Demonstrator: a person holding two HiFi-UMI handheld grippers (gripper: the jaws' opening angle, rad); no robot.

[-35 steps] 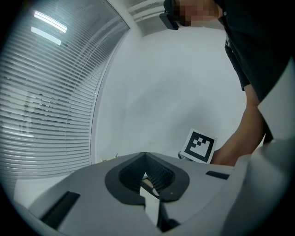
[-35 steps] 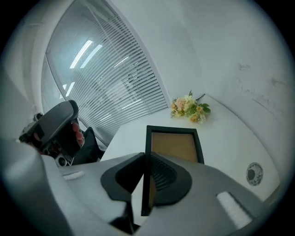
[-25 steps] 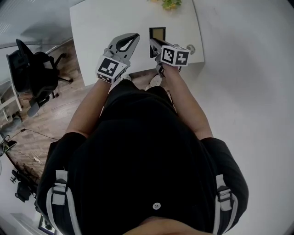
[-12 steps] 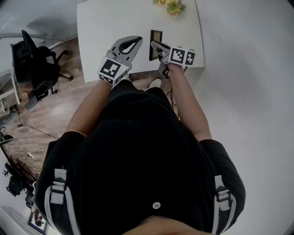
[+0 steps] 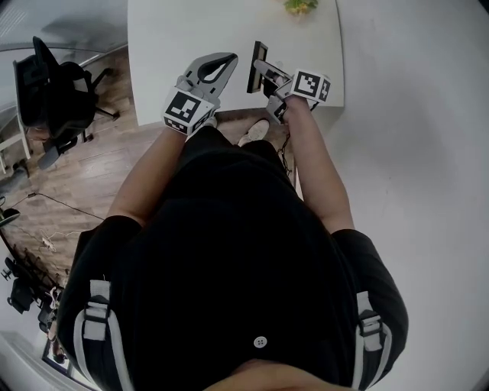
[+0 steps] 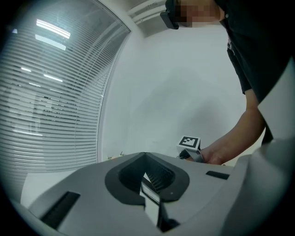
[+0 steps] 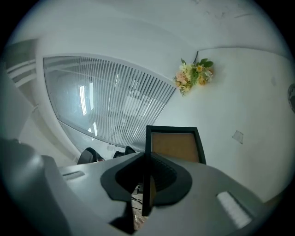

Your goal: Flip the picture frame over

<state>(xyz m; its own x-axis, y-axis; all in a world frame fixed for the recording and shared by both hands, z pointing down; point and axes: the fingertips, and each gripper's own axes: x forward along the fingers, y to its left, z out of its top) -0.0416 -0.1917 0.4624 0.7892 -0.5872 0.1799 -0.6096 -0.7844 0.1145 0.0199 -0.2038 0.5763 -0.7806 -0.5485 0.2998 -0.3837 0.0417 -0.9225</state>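
The picture frame (image 5: 255, 66), black-rimmed with a brown panel (image 7: 175, 145), stands up on its edge on the white table (image 5: 176, 38), close to the near edge. My right gripper (image 5: 265, 72) is shut on the frame's near rim, and in the right gripper view the rim runs as a thin dark line between the jaws of that gripper (image 7: 148, 177). My left gripper (image 5: 222, 64) hovers just left of the frame, shut with nothing in it; its pads (image 6: 154, 182) meet. The right gripper's marker cube (image 6: 189, 142) shows in the left gripper view.
A bunch of yellow and pink flowers (image 5: 300, 6) lies at the table's far edge, also seen in the right gripper view (image 7: 192, 76). A black office chair (image 5: 53, 84) stands on the wooden floor (image 5: 84, 183) to the left. A white wall is at the right.
The frame lay flat with its brown panel facing up; now it is tipped up onto its edge. The right gripper has rolled with it. The left gripper has barely moved.
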